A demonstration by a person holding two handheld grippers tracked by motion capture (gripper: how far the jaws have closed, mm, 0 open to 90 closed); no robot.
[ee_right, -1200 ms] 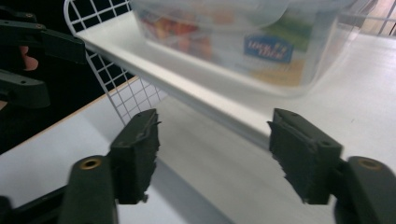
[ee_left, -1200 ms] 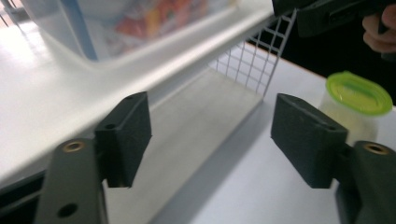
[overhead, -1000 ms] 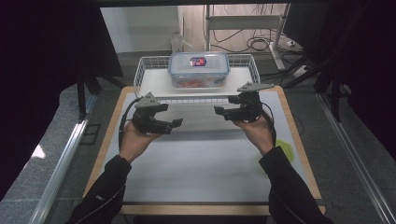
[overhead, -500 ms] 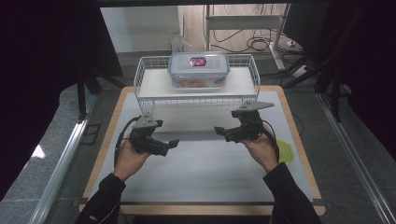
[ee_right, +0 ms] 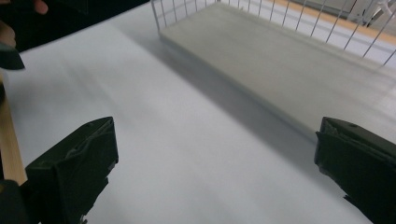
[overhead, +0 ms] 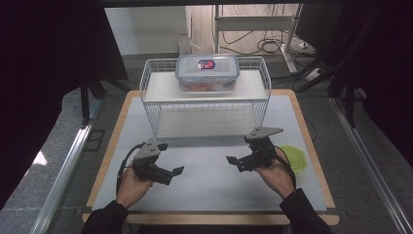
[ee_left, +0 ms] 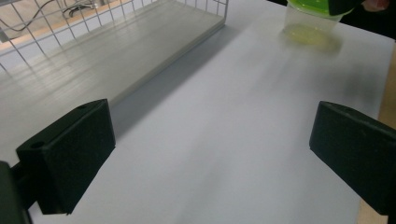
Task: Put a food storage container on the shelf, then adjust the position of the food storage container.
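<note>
Withdrawal from the wire rack (overhead: 204, 105) is what has been seen over the last second: both grippers have been drawn back from just in front of it toward the near edge of the white table (overhead: 209, 195), and they are now held low, well apart from each other. The left gripper (overhead: 176, 171) is pointed inward across the bare surface with its jaws spread wide and nothing between them, as is confirmed in the left gripper view (ee_left: 210, 158). The right gripper (overhead: 233, 162) is likewise held empty with its jaws wide apart, which is borne out in the right gripper view (ee_right: 215, 172). The clear lidded container (overhead: 208, 72) is left standing on the top shelf of the rack, untouched by either tool. A green-lidded tub (overhead: 292, 158) is seen on the table just beside the right hand. Judged from this, the container has been placed and released, and the work on it appears finished, with the grippers brought to a resting position.
</note>
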